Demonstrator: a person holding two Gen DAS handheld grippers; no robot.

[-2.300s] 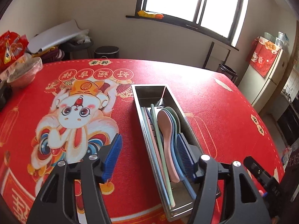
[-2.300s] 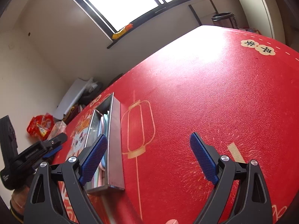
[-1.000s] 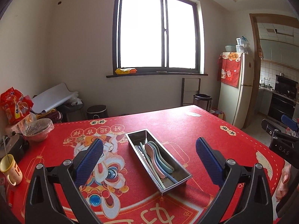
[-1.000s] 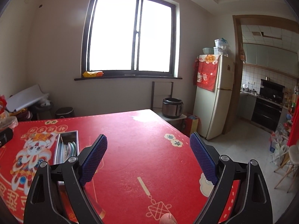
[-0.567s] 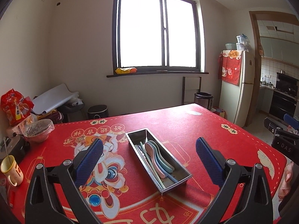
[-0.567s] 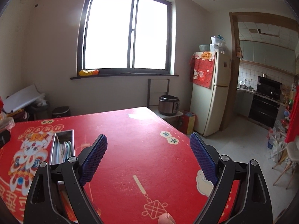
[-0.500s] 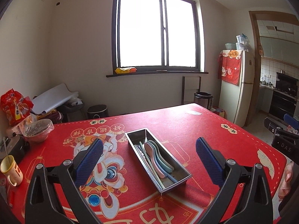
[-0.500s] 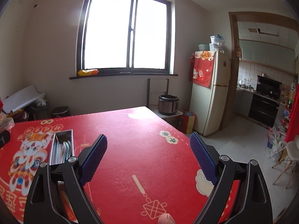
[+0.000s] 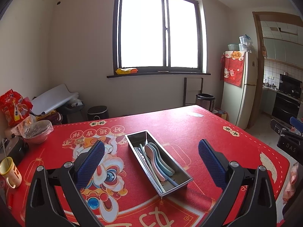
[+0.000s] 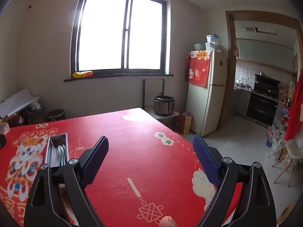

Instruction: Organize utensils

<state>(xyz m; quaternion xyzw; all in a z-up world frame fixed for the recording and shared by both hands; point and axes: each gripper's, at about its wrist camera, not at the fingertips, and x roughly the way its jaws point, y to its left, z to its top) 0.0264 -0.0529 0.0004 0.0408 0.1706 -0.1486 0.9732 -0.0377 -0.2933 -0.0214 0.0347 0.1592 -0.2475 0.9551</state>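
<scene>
1. Left tongs (image 9: 151,158): spread wide, empty, held above the near edge of the bench (image 9: 198,130).
2. Right tongs (image 10: 150,157): likewise released and empty, aimed at a bare stretch of red cloth.
3. Steel tray (image 9: 186,176): rests mid-bench, its near end close to the bench edge; a careless descent could knock it toward that edge.
4. Spoons (image 9: 157,158) and chopsticks (image 9: 146,165): lie lengthwise inside the tray, overlapped; a pinch here would likely catch several or let a smooth handle slip.
5. Mug (image 9: 9,172) and covered bowl (image 9: 37,131): at the left margin, exposed to a wide sweep by the left tongs.
</scene>
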